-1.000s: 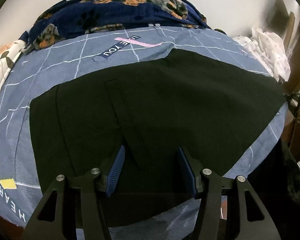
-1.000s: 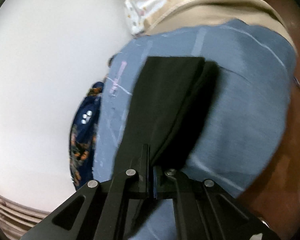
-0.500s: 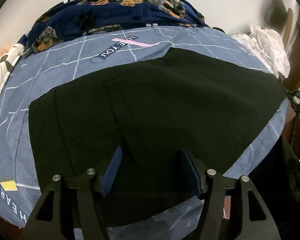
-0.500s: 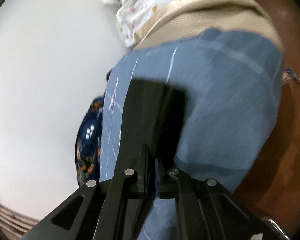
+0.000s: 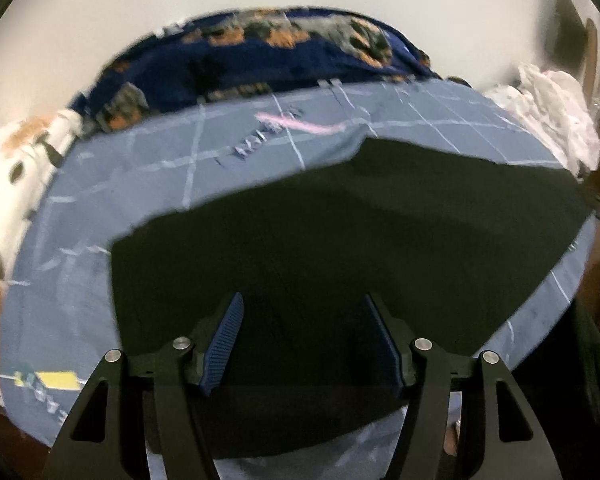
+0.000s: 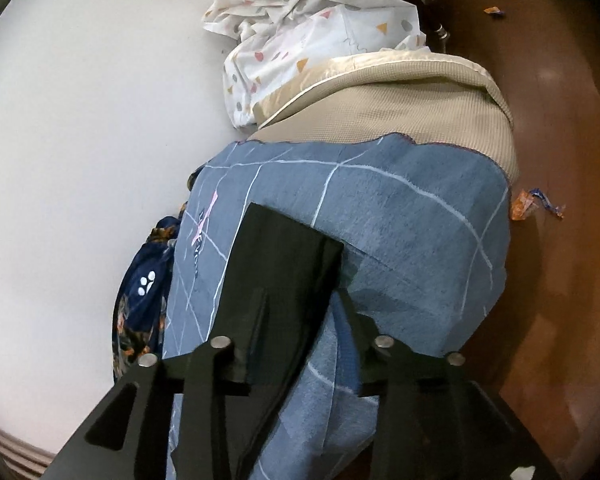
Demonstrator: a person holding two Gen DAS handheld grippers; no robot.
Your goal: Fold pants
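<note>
Left wrist: left gripper (image 5: 302, 340) agape over pants (image 5: 340, 240); right gripper (image 6: 300, 332) agape

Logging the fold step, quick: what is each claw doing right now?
Left claw: open, holding nothing, over the black pants.
Right claw: open, holding nothing; the pants lie on the bed.

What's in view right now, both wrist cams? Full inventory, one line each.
pants: 1, black, spread flat on the bed sheet
bed sheet: 1, blue with white grid lines, covering the bed
blanket: 1, navy with orange and grey print, bunched at the bed's far side
patterned cloth: 1, white with coloured spots, crumpled past the bed's end
mattress: 1, beige, bare beyond the sheet's edge
wrapper: 1, orange and blue, on the brown floor
left gripper: open, over the pants
right gripper: open, at the pants' edge
</note>
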